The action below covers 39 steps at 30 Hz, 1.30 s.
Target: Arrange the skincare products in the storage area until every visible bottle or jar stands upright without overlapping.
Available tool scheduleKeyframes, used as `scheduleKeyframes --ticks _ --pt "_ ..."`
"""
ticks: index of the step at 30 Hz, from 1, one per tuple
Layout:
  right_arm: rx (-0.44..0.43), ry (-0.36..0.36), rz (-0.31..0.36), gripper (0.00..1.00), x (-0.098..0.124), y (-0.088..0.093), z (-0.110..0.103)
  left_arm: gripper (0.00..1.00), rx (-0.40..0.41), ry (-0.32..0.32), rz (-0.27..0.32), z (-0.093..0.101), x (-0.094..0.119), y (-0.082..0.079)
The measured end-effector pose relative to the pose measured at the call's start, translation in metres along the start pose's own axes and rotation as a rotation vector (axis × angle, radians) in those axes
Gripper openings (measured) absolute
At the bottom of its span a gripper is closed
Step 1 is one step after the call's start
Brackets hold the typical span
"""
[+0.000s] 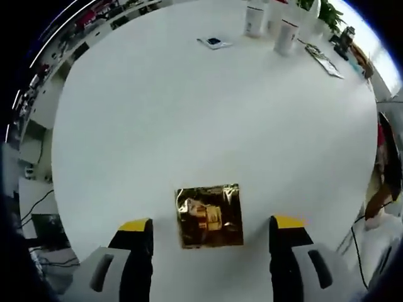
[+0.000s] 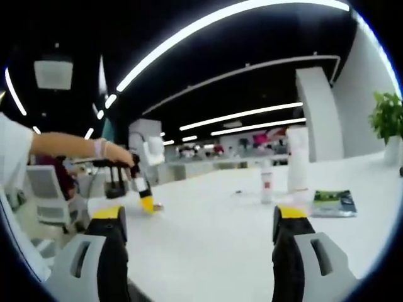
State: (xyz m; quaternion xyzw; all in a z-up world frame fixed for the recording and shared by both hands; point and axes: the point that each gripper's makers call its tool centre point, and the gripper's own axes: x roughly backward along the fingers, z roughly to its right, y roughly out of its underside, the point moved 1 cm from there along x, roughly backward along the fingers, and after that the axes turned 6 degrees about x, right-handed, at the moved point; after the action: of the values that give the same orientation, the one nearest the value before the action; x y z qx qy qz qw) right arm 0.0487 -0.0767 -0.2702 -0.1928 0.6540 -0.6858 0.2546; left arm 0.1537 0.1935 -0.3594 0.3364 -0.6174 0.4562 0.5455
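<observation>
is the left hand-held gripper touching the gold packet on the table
Apart. The left gripper view shows the gold packet lying between the open jaws of the left hand-held gripper, with white table visible on both sides.

Large open office under a dark ceiling (image 2: 208, 69), crossed by long curved light strips (image 2: 214, 22) running from upper right toward the left. Square ceiling panel (image 2: 53, 73) at upper left. White pillar (image 2: 318, 113) at right, potted plant (image 2: 387, 116) at the far right edge. Pale office chair (image 2: 47, 189) at lower left. Broad white table (image 1: 189, 113) spreading across the middle of the left gripper view, with cables (image 1: 38, 204) on the floor at lower left and green leaves (image 1: 327, 12) at the top right.
</observation>
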Motion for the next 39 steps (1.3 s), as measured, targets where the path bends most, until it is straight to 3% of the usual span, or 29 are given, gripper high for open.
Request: scheduleKeyframes --ticks 7,14,20,34,39 --pt "0.001 -0.003 -0.005 0.96 0.0 0.001 -0.002 0.55 0.021 0.021 -0.007 0.002 0.001 0.003" --pt "0.004 -0.011 -0.007 0.95 0.0 0.0 -0.006 0.52 0.037 0.021 -0.002 0.004 -0.001 0.002" --pt "-0.002 -0.015 -0.016 0.96 0.001 0.003 -0.006 0.42 0.011 0.025 -0.008 0.008 0.0 0.003" --pt "0.005 -0.018 -0.026 0.95 0.001 0.005 -0.007 0.4 -0.054 0.008 0.009 0.016 0.0 0.006" --pt "0.004 -0.022 -0.039 0.95 0.0 0.008 -0.008 0.4 -0.127 -0.026 0.103 0.024 0.012 -0.003"
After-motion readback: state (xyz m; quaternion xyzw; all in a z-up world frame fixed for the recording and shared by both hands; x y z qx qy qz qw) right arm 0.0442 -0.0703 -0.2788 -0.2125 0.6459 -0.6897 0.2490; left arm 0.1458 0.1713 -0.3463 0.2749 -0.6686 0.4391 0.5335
